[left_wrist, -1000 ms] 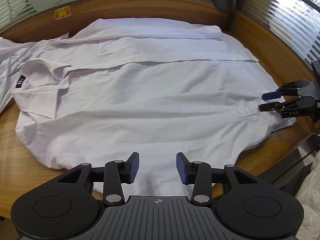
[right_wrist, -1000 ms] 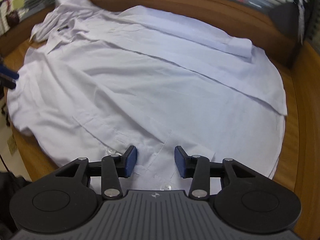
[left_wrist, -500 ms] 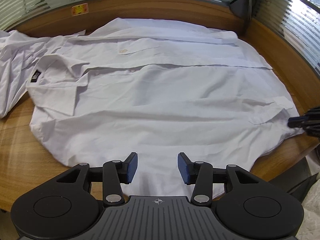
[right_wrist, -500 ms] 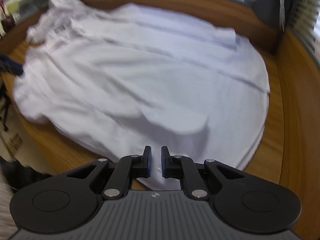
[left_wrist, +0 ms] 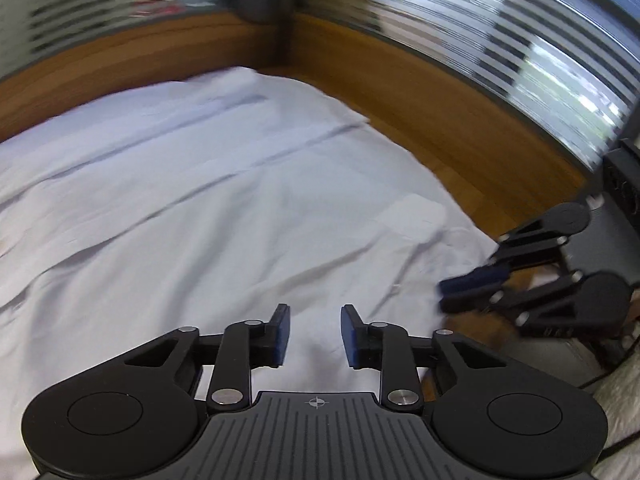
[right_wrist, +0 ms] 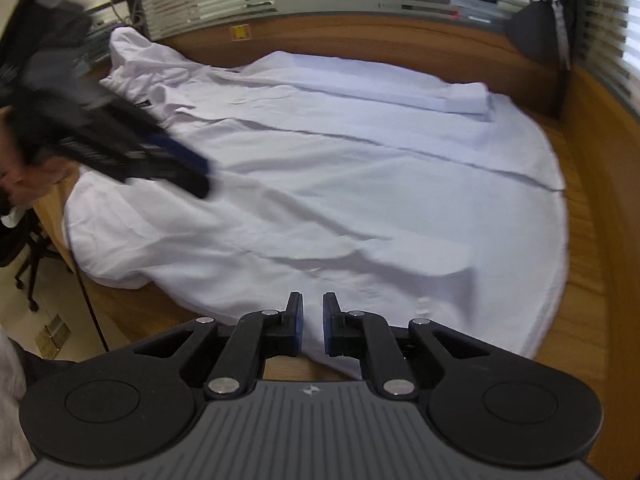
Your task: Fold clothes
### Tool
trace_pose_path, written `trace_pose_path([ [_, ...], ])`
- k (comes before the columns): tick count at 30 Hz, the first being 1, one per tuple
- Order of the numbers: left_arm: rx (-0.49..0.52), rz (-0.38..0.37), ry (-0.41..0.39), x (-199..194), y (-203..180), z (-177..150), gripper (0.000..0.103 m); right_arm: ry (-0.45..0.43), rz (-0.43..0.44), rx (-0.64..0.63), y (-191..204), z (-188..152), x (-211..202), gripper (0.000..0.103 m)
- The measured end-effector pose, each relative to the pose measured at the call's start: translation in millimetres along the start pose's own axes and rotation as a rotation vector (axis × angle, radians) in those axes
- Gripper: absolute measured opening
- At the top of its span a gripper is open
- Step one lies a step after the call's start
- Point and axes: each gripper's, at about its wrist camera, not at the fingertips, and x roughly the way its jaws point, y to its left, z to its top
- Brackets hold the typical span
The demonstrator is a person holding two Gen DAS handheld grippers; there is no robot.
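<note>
The white shirt (right_wrist: 340,184) lies spread flat on the wooden table (right_wrist: 580,240), collar at the far left. The left gripper (left_wrist: 314,334) hovers over the shirt's near edge, jaws apart, gripping nothing. The right gripper (right_wrist: 311,328) sits at the near hem, jaws nearly together with a narrow gap; whether they pinch any cloth cannot be told.

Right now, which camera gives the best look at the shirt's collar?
The right wrist view: the white shirt's collar with its dark label sits at far left, fairly sharp. The left wrist view is motion-blurred and shows only the shirt's body and hem, no collar.
</note>
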Motion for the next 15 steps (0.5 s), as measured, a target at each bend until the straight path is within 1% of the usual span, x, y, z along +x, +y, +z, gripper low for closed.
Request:
trace_pose_path([
  [3,0.057,-0.055,0.054,16,-11,-6,0.024,-0.008,-0.028,-0.05,14,-13,9,0.012],
  [7,0.133,-0.128,0.127,38,-27,-14,0.024,-0.038,-0.105,-0.131,17,-29,2,0.011],
  [8,0.152,-0.147,0.145,43,-31,-16,0.023,-0.044,-0.124,-0.134,14,-32,0,0.007],
  [9,0.156,-0.151,0.15,45,-31,-15,0.022,-0.049,-0.137,-0.129,9,-35,-3,0.003],
  [10,0.158,-0.153,0.153,46,-31,-14,0.022,-0.054,-0.147,-0.122,3,-37,-6,0.0],
  [13,0.19,-0.155,0.161,48,-32,-11,0.022,-0.05,-0.183,-0.111,-1,-36,-10,0.0],
  [15,0.214,-0.159,0.164,48,-32,-12,0.022,-0.049,-0.176,-0.087,3,-30,-13,0.001],
])
